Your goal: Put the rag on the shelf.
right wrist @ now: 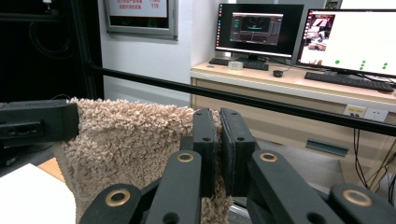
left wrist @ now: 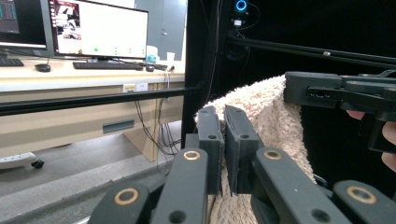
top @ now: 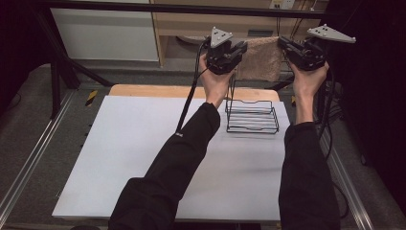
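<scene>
Flanking white table (top: 143, 158), desk monitors (left wrist: 98, 28)

The lower part of the fluffy tan towel (left wrist: 271, 126) is cut off below the jaws of the left gripper (left wrist: 223, 149), its pinched edges are hidden between both jaw pairs, and the screens (right wrist: 345, 35) beyond the right gripper (right wrist: 218, 151) are too small to be read.

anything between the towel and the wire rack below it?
Nothing visible. Both tongs, left and right, hold the towel stretched up behind the table's far edge. The wire rack sits open and empty on the table, with only air between it and the towel.
</scene>
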`<state>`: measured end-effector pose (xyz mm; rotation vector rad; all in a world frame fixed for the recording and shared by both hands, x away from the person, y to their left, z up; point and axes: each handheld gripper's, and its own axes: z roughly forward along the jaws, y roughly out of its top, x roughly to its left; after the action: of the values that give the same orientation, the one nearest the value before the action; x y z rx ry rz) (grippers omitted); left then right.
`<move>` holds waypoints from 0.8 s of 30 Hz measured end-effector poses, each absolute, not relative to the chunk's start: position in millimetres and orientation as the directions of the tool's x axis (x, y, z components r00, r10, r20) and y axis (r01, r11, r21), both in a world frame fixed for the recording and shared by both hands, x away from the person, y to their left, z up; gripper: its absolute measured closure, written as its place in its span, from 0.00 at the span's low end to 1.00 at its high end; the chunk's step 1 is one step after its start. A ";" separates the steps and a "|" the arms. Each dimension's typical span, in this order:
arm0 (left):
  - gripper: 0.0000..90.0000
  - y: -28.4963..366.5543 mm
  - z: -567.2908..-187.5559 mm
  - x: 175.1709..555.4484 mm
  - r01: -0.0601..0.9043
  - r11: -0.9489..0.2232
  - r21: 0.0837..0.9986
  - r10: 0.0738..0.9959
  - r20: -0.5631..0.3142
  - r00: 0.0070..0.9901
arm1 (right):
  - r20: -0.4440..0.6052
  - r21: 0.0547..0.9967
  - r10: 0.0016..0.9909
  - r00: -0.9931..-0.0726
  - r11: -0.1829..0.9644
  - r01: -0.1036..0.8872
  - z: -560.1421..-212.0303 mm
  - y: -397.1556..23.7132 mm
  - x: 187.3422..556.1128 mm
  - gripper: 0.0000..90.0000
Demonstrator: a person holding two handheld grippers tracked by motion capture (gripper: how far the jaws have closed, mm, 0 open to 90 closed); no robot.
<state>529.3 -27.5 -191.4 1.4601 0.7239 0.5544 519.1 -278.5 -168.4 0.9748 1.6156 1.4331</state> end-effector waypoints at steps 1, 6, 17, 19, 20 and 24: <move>0.95 -27.2 -191.5 529.8 0.092 0.051 0.994 0.729 -0.100 0.677 | -0.052 0.995 0.902 -0.429 0.085 0.059 -168.7 -277.6 520.3 0.95; 0.95 -27.5 -193.9 529.6 0.075 0.026 0.997 0.748 -0.069 0.660 | -0.052 0.994 0.897 -0.439 0.087 0.061 -171.3 -276.6 523.9 0.95; 0.95 -21.5 -205.8 530.3 0.084 0.002 0.996 0.760 -0.056 0.648 | -0.052 0.991 0.886 -0.461 0.102 0.085 -182.9 -270.6 527.5 0.95; 0.95 -22.7 -208.1 530.3 0.092 -0.010 0.996 0.756 -0.052 0.653 | -0.047 0.991 0.887 -0.459 0.100 0.093 -187.7 -272.2 527.6 0.95; 0.95 -24.2 -209.5 530.0 0.095 -0.013 0.995 0.751 -0.053 0.658 | -0.043 0.991 0.887 -0.460 0.098 0.096 -189.2 -273.0 527.1 0.95; 0.95 -33.1 -213.1 527.0 0.095 -0.032 0.995 0.736 -0.041 0.676 | -0.042 0.989 0.893 -0.449 0.099 0.106 -196.7 -282.0 523.2 0.95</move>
<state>527.0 -33.1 -213.1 1.5402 0.7111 0.5910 523.2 -282.0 -196.7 0.9919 1.6766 1.4198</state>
